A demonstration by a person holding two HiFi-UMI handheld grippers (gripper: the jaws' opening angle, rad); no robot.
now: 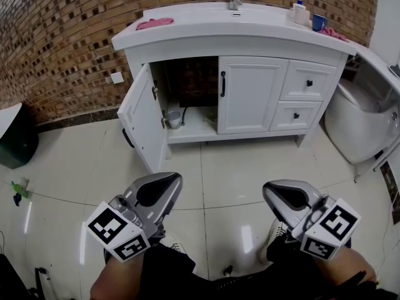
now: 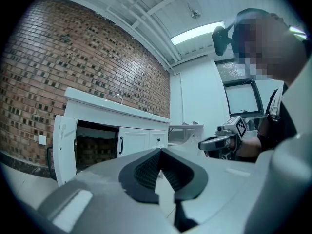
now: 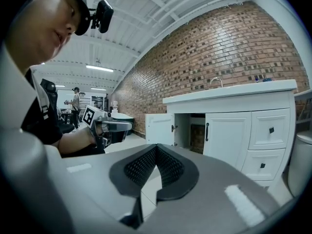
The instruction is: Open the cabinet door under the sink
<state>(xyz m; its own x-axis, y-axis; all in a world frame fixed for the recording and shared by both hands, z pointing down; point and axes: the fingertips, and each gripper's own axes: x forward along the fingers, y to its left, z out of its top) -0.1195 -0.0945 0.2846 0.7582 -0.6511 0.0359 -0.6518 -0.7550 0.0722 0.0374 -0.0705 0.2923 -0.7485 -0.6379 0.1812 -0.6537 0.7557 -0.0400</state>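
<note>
The white cabinet under the sink has its left door swung wide open to the left, showing a dark inside. Its right door, with a black handle, is closed. Both grippers hover low over the floor, well back from the cabinet. My left gripper has its jaws together with nothing between them. My right gripper looks the same. The open door shows in the left gripper view, past my left gripper. The right gripper view looks over my right gripper toward the open door.
Two drawers sit right of the doors. A pink cloth, a bottle and a blue cup rest on the counter. A white appliance stands at right, a dark bin at left. A small jar stands inside.
</note>
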